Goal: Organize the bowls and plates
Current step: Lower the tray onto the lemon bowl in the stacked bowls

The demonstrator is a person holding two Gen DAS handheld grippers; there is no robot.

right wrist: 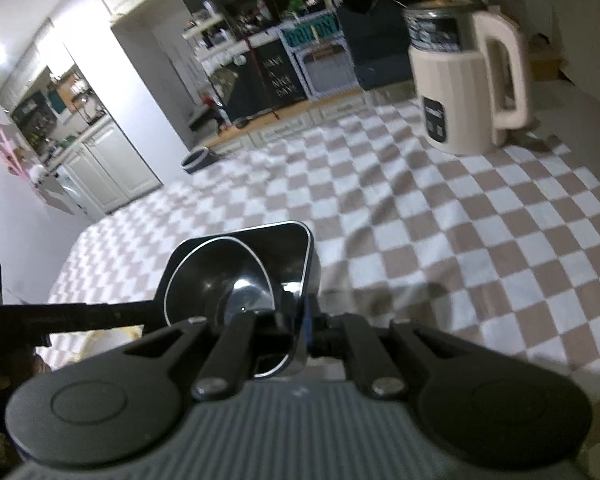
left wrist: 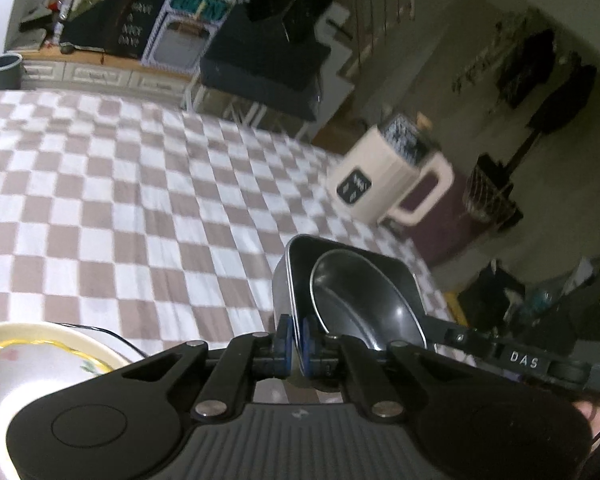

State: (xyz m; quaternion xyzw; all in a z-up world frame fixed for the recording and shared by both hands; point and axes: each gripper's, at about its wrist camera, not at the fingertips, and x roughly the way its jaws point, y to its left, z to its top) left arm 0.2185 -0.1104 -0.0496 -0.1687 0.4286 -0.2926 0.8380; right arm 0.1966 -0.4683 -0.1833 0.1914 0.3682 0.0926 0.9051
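Both grippers are carrying one load together: a dark square container [left wrist: 288, 276] with a round metal bowl [left wrist: 364, 304] nested inside it. The left gripper [left wrist: 297, 346] is pinching the container's wall at its near rim, fingers [left wrist: 284, 344] closed down to the thickness of the metal; the right gripper [right wrist: 302, 332] is clamping the opposite wall the same way. In both wrist views the pair is hanging clear above the checkered cloth [left wrist: 140, 184] on the worktop, so this looks like the transport step of the sorting. The next move probably calls for keeping both hands level so the bowl is not sliding, then lowering to a chosen spot.

A cream floral plate [left wrist: 40, 356] is lying at eight o'clock in the left view. A cream electric kettle [right wrist: 468, 80] is standing at one o'clock in the right view. Kitchen cabinets [right wrist: 108, 168] and cluttered shelves [right wrist: 236, 40] are filling the background.
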